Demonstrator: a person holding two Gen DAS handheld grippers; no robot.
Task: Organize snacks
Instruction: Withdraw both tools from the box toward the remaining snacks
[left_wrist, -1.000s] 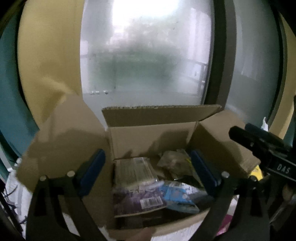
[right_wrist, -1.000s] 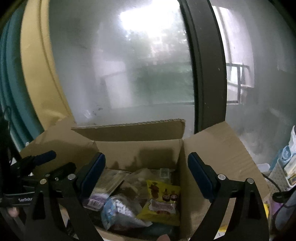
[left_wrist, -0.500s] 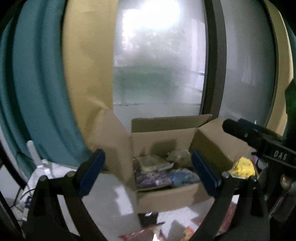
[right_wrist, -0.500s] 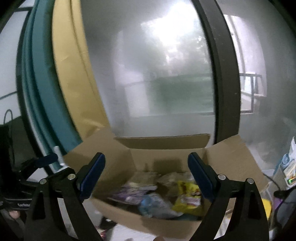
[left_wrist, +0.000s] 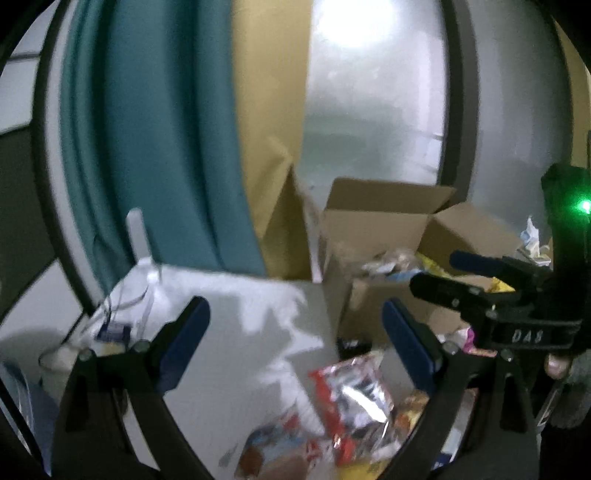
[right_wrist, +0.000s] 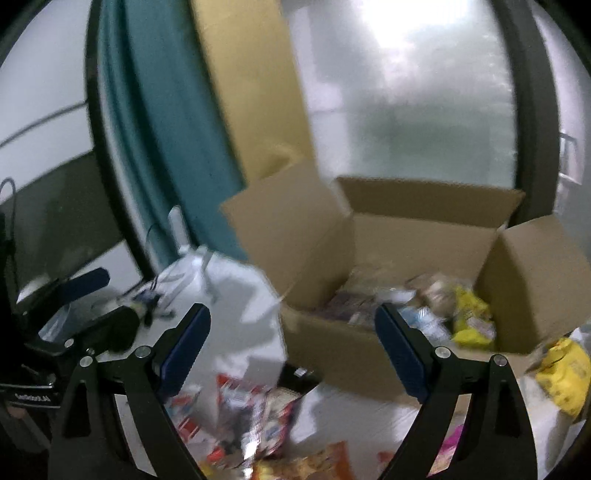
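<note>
An open cardboard box (right_wrist: 332, 347) stands on the white table against the window, with several snack packets inside, among them a yellow one (right_wrist: 469, 317). The box also shows in the left wrist view (left_wrist: 369, 310). A red and silver snack packet (left_wrist: 354, 398) lies on the table in front, with other loose packets (right_wrist: 258, 417) around it. My left gripper (left_wrist: 295, 343) is open and empty above the table, left of the box. My right gripper (right_wrist: 291, 350) is open and empty in front of the box. The right gripper's body shows in the left wrist view (left_wrist: 517, 317).
A teal curtain (left_wrist: 166, 147) and a yellow panel (left_wrist: 269, 110) hang behind the table on the left. White clutter and cables (right_wrist: 177, 280) sit at the table's far left. A yellow packet (right_wrist: 565, 365) lies right of the box. The frames are blurred.
Both grippers have pulled back and up from the box and swung left. The table and loose packets in front of the box have come into view. Both stay open and empty.
</note>
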